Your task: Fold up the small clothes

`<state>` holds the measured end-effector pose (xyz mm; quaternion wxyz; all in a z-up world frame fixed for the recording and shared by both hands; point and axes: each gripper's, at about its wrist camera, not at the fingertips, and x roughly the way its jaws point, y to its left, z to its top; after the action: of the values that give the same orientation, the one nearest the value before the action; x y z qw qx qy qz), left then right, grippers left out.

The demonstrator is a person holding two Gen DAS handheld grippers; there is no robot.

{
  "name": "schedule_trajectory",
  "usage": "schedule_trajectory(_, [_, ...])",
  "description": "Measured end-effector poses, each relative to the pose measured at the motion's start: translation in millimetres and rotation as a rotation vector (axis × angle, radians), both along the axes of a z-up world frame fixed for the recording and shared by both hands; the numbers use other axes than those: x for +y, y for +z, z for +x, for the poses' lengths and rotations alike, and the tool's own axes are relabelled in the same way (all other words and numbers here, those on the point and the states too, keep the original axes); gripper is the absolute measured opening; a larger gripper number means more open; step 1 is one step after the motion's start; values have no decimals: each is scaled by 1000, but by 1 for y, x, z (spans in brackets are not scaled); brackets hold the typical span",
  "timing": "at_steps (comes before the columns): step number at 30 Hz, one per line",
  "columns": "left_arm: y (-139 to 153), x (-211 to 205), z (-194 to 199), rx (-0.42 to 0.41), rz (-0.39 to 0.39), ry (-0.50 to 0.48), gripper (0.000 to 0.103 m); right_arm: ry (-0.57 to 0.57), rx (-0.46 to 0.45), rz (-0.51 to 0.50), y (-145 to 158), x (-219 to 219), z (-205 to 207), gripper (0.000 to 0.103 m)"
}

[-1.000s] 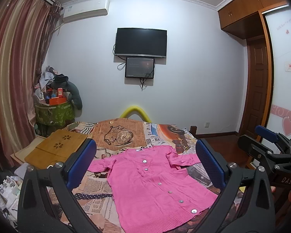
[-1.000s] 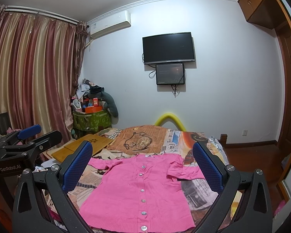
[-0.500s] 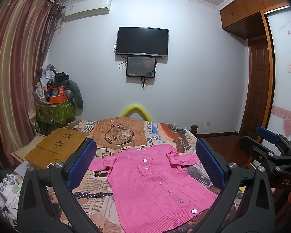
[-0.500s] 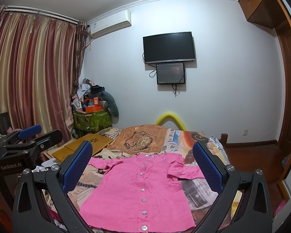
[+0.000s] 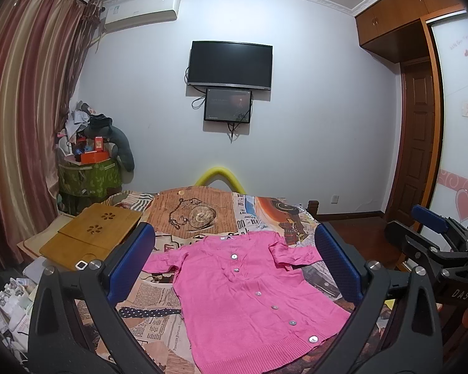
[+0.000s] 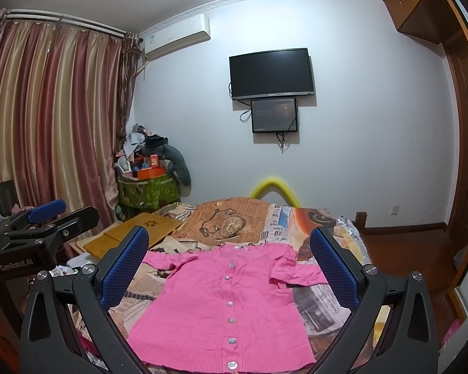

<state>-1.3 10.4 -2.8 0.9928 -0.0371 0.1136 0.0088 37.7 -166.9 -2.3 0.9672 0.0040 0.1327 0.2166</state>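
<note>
A small pink buttoned cardigan (image 5: 246, 290) lies spread flat, front up, on the bed's newspaper-print cover (image 5: 153, 299), sleeves out to both sides. It also shows in the right wrist view (image 6: 224, 305). My left gripper (image 5: 234, 261) is open and empty, held above the near left part of the bed. My right gripper (image 6: 227, 265) is open and empty, held above the cardigan's hem side. The right gripper shows at the right edge of the left wrist view (image 5: 436, 243); the left gripper shows at the left edge of the right wrist view (image 6: 43, 227).
A wooden lap tray (image 5: 90, 233) lies at the bed's far left. A green bin (image 5: 90, 177) piled with boxes and clothes stands in the corner by the curtains (image 5: 25, 124). A dotted strip (image 5: 146, 312) lies left of the cardigan. A wardrobe and door (image 5: 421, 143) are on the right.
Both grippers have barely shifted; the views drifted slightly. The cardigan lies as before and both grippers stay open.
</note>
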Motion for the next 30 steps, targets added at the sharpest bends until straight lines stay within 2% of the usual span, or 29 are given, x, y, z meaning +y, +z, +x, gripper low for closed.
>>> schedule_trajectory(5, [-5,3,10,14,-3,7,103,-2,11,-3,-2,1,5,103])
schedule_trajectory(12, [-12,17,42,47,13,54,103,-24,45,-10,-11,2,26,103])
schedule_trajectory(17, [-29,42,89,137,17,91,103,-42,76,-14,-20,0,54,103])
schedule_trajectory(20, [-45,62,119,186,19,150,103,-40,100,-20,-28,-2,76,103])
schedule_trajectory(26, [-91,115,186,341,10,244,103,-42,193,-40,-56,-9,129,102])
schedule_trajectory(30, [-122,148,219,424,-21,282,103,-39,307,-43,-80,-19,170,90])
